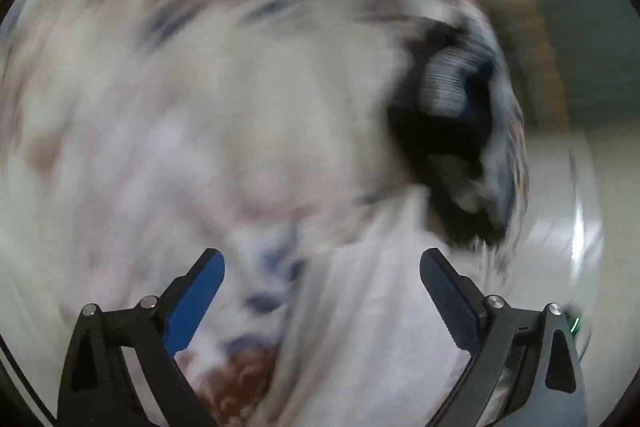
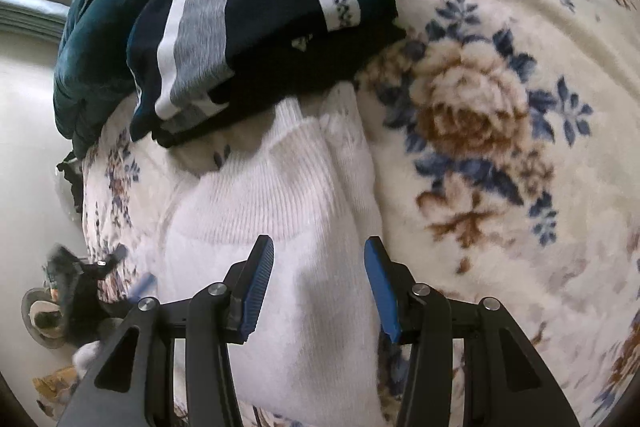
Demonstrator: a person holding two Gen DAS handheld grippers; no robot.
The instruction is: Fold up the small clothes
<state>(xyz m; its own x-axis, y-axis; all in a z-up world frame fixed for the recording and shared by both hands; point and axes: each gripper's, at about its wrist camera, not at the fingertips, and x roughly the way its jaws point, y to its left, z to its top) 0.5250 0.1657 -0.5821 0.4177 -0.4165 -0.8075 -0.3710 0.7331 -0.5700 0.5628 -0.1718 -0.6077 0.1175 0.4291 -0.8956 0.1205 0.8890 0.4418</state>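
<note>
A white ribbed knit garment [image 2: 280, 195] lies on a cream floral blanket [image 2: 480, 131]. My right gripper [image 2: 319, 247] is open just above the garment, its blue-padded fingers spread over the white fabric. The left wrist view is heavily blurred by motion; my left gripper [image 1: 322, 259] is open and empty over white cloth [image 1: 360, 307]. The left gripper also shows blurred at the lower left of the right wrist view [image 2: 128, 267], beside the garment's edge.
A folded dark navy garment with grey and white stripes [image 2: 256, 23] lies just beyond the white one. A teal cushion [image 2: 100, 39] sits behind it at the bed's edge. Pale floor [image 2: 28, 147] lies to the left.
</note>
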